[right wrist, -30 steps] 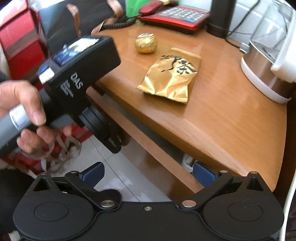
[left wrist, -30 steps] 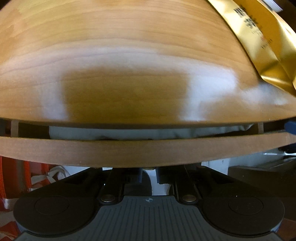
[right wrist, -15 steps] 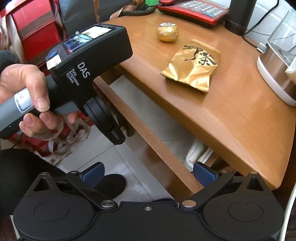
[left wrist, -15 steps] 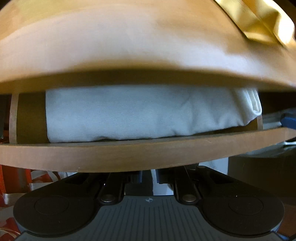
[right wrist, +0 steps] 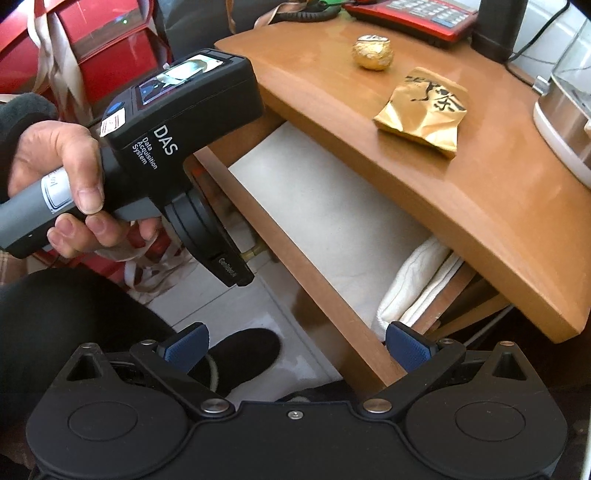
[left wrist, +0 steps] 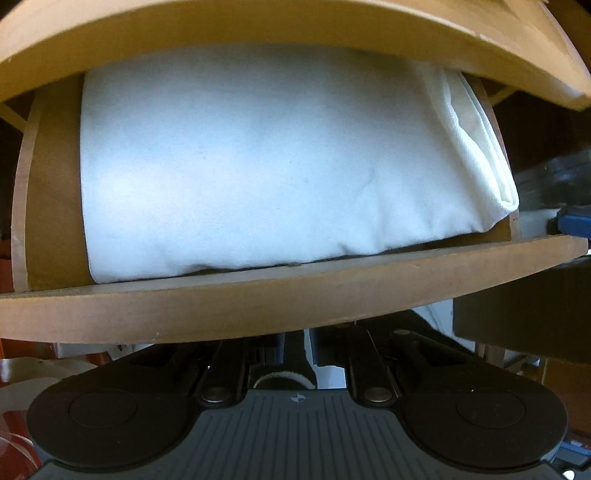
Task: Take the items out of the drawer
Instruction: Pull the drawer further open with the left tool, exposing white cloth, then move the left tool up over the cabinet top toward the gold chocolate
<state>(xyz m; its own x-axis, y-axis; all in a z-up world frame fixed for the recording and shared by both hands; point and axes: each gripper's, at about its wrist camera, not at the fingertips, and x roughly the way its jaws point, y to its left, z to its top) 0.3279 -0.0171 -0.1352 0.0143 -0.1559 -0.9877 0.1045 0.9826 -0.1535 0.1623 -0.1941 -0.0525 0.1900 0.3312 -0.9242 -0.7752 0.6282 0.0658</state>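
The wooden drawer (left wrist: 258, 299) stands pulled out from under the desk top (right wrist: 461, 206). A folded white cloth (left wrist: 258, 166) fills most of it and shows too as the white cloth (right wrist: 332, 229) in the right wrist view. My left gripper (right wrist: 236, 273) points down at the drawer front (right wrist: 295, 258), shut on its small brass knob (right wrist: 251, 254). In its own view the left gripper (left wrist: 295, 343) has its tips hidden under the drawer front. My right gripper (right wrist: 295, 345) hovers open near the drawer's right end, holding nothing.
On the desk top lie a gold tea packet (right wrist: 424, 110) and a gold foil ball (right wrist: 371, 51). A red telephone (right wrist: 417, 14) and a kettle base (right wrist: 565, 122) stand farther back. Red bags (right wrist: 103, 48) sit on the floor at left. A person's shoe (right wrist: 243, 354) rests below.
The drawer has slid out from under the desk top with my left gripper, uncovering much more of the white cloth. The right gripper's view has shifted slightly toward the drawer.
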